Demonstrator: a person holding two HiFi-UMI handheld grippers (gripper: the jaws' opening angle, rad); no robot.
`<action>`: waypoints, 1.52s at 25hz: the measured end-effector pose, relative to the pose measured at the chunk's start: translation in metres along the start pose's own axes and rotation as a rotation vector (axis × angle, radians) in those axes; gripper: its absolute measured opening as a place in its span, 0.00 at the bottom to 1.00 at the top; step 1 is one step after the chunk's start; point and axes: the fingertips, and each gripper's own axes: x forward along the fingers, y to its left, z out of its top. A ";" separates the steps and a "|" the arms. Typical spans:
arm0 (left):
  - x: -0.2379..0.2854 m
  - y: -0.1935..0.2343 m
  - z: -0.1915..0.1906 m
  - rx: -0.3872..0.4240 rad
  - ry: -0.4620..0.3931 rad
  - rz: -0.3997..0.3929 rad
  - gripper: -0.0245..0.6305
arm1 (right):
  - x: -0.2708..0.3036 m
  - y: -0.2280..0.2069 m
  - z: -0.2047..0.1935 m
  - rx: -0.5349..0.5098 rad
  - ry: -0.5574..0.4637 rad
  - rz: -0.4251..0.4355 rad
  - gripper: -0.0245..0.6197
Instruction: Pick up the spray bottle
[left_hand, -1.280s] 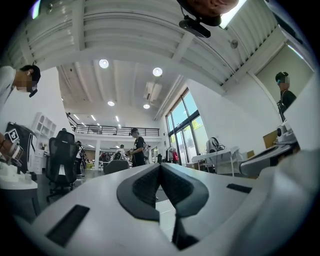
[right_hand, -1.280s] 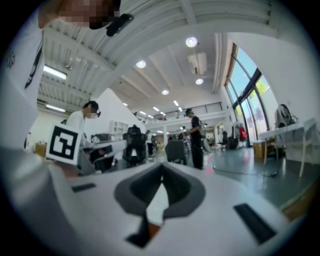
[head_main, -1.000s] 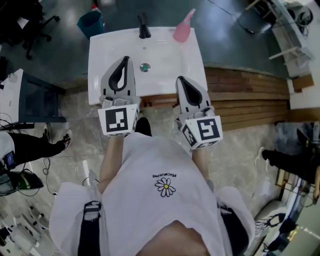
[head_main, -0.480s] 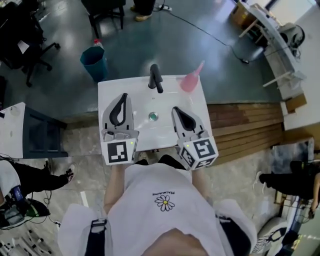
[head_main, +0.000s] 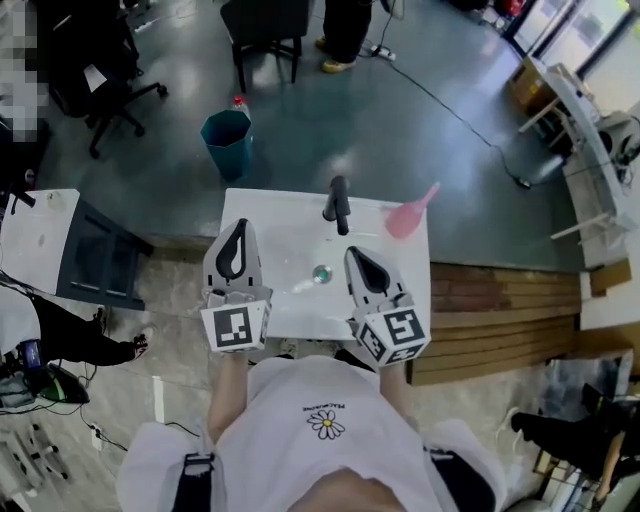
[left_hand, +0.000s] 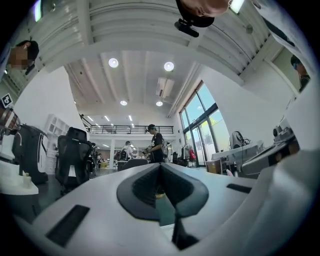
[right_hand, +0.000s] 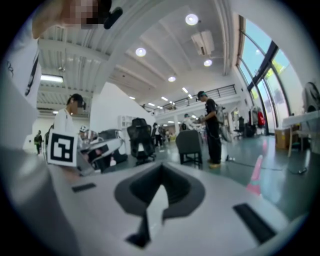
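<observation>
1. White rectangular washbasin top (head_main: 262, 210) stands on a dark grey floor. A black tap (head_main: 338, 204) is at the middle of its far edge and a round metal drain (head_main: 321, 272) near its centre.
2. Pink plastic spray bottle (head_main: 407, 217) sits at the far right corner of the basin top, just right of the tap. Its nozzle slants away towards the far right. In the right gripper view it shows as a pink shape (right_hand: 256, 176) low at the right, off the line of the jaws.
3. Left gripper (head_main: 239, 226), grey with black inner pads, is held over the near left part of the basin top, tips pointing at the far edge. In its own view the jaws are pressed together at the tips (left_hand: 160, 165), with nothing between them.
4. Right gripper (head_main: 352, 253) is over the near right part, just right of the drain and angled slightly left. In its own view the jaw tips meet (right_hand: 161, 168) and grip nothing.
5. Both grippers are well apart from the bottle; the right one is nearer to it.
6. Square-marker cubes sit at the rear of each gripper, left (head_main: 236, 327) and right (head_main: 394, 336), over the near edge.
7. Teal waste bin (head_main: 227, 142) stands on the floor beyond the far left corner.
8. Person in dark clothes (right_hand: 210, 129) stands further off beside a dark chair (right_hand: 190, 145).
</observation>
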 end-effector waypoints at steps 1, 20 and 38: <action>0.003 -0.003 0.001 0.005 -0.002 0.000 0.07 | 0.001 -0.003 0.003 -0.009 -0.006 0.005 0.08; 0.030 -0.056 0.006 0.038 -0.013 -0.058 0.07 | -0.014 -0.042 0.006 0.013 -0.046 -0.007 0.08; 0.056 -0.152 0.005 -0.010 -0.043 -0.310 0.07 | -0.098 -0.111 0.004 0.007 -0.080 -0.323 0.08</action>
